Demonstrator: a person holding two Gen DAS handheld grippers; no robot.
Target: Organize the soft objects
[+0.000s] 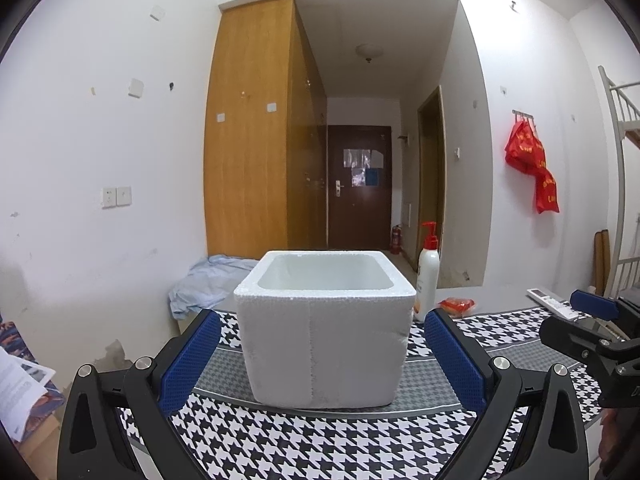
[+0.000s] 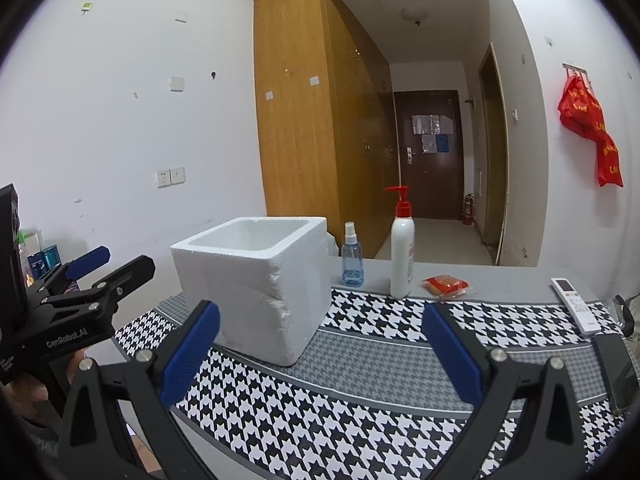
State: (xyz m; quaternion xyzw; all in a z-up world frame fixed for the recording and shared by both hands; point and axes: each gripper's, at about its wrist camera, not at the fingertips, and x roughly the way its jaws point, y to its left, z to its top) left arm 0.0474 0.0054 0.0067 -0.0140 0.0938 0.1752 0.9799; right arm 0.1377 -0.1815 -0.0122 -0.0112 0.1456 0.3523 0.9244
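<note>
A white-walled room with a wooden wardrobe (image 1: 256, 128) and a dark door down the hallway lies behind a table (image 2: 460, 272) covered by a houndstooth cloth (image 2: 360, 400). The white foam box (image 1: 324, 344) is the landmark. Left of it, off the table's far corner, a pale blue cloth (image 1: 208, 280) lies crumpled; it looks like the only soft item in view. The left gripper (image 1: 322, 356) faces the box head-on, its blue pads spread wide to either side of the box without touching it, and nothing between them. The box's cavity shows empty as far as its depth can be seen.

Right of the box stand a small spray bottle (image 2: 352, 260) and a tall pump bottle (image 2: 402, 252), then a red packet (image 2: 446, 285) and a white remote (image 2: 576, 306) toward the right edge. The right gripper (image 2: 320, 356) hovers over open cloth right of the box, fingers also wide apart and holding nothing.

The step at hand is probably fetching the blue cloth: approach low from the box's left, pinch a bunched fold, lift clear of the rim before crossing. The table's left edge is close there; the bottles right of the box could tip easily.
</note>
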